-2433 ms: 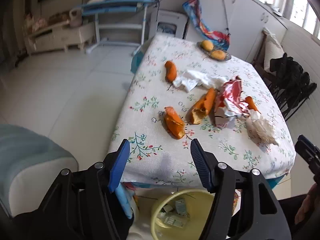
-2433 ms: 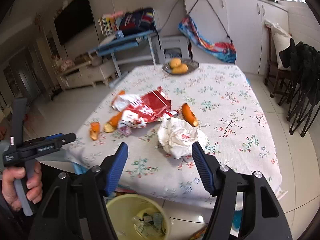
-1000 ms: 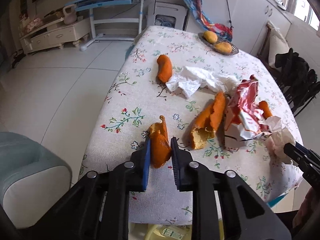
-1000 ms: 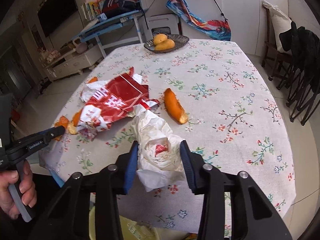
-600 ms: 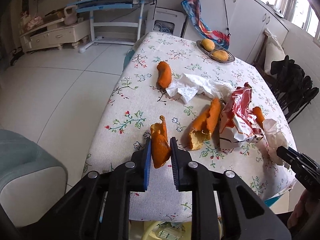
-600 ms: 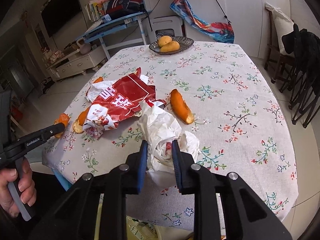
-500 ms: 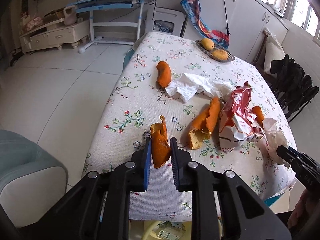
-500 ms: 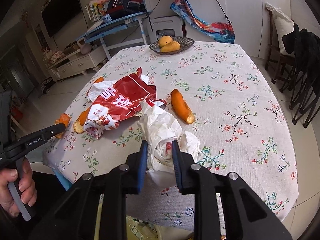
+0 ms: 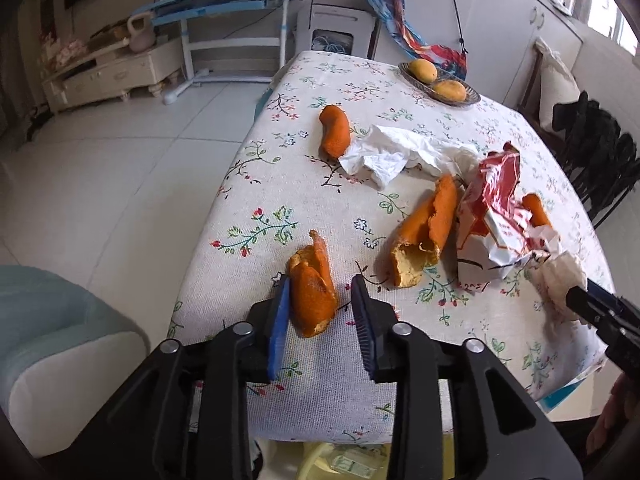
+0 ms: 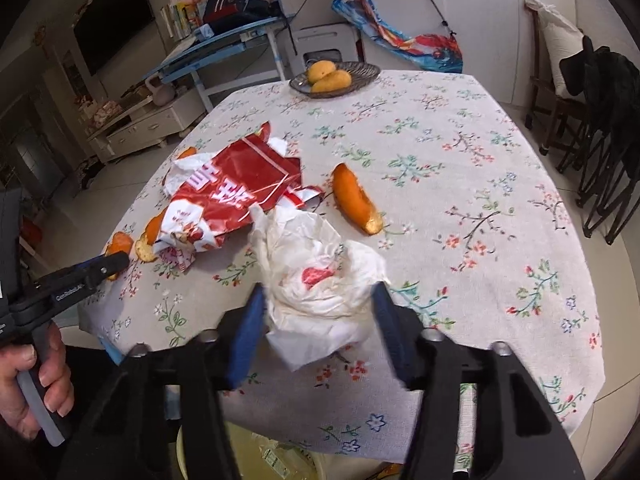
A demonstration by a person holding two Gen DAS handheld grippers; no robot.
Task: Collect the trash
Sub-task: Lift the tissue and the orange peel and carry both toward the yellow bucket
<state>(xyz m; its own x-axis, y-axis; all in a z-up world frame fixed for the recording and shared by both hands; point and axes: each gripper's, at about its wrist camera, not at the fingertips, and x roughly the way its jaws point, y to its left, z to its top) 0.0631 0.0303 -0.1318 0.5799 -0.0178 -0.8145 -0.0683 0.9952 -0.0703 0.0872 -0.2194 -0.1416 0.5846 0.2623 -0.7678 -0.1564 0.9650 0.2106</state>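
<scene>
The left claw [image 9: 322, 312] is opening: its blue pads stand apart with the peel [image 9: 313, 294] between them, the left pad about touching it and the right pad clear. The peel sits at the near edge of the worktop [image 9: 256, 184]. It looks light, curled and fairly stiff, with a ragged rim that could tear or crumble if pinched. A hold across its thick middle seems safest.

The right claw [image 10: 318, 312] is opening too. The paper wad [image 10: 320, 276] lies between its pads, which are blurred, so whether they press on it is hard to tell; it appears let go. The wad rests near the front edge of the worktop. It is soft, crushable and very light, so a squeeze on its bulk would likely hold, while a loose flap could slip out.

Other trash is well within reach: a red wrapper [image 10: 236, 192], thin and crinkly; a long peel [image 9: 424, 236] beside it; another peel [image 10: 356, 200] to the right of the wrapper; a tissue [image 9: 400, 152] further back with a peel [image 9: 334, 130] touching it. The fruit dish [image 10: 336, 74] is at the far end, well apart.

A yellow bin [image 10: 248, 456] shows just below the front edge, partly hidden by the cloth's overhang. The edge is close, so pieces can probably be drawn off towards the bin. The floor to the left is open; chairs [image 10: 600, 152] crowd the right side.
</scene>
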